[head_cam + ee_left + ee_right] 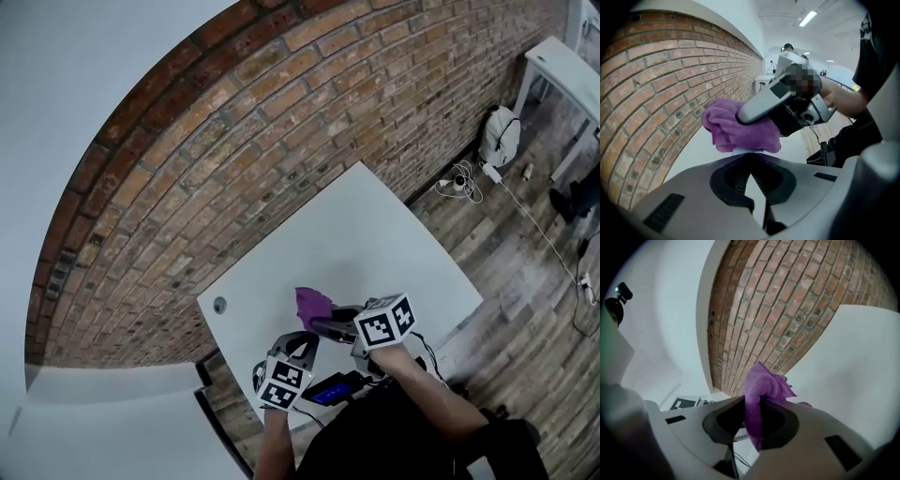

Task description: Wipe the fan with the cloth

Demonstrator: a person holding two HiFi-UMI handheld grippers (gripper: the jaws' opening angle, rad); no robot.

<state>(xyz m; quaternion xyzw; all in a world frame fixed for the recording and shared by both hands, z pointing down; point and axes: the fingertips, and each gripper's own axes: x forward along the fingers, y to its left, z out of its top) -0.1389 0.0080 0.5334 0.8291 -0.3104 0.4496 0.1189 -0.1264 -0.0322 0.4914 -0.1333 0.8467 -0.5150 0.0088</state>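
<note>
A purple cloth [312,305] hangs bunched above the near part of the white table [356,234]. My right gripper [324,325] is shut on it. In the right gripper view the cloth [764,383] sticks up from between the jaws of that gripper [754,423]. The left gripper view shows the cloth [736,133] just ahead, with the right gripper's grey body reaching into it from the right. My left gripper [301,344] sits close beside and slightly nearer to me; its jaws [751,177] are shut with nothing between them. No fan shows in any view.
A brick wall [234,141] runs along the table's far side. The table has a round cable hole [219,305] near its left corner. A dark device with a blue screen [330,389] lies at the near edge. Cables [459,183] and a white bag [499,136] lie on the wooden floor at right.
</note>
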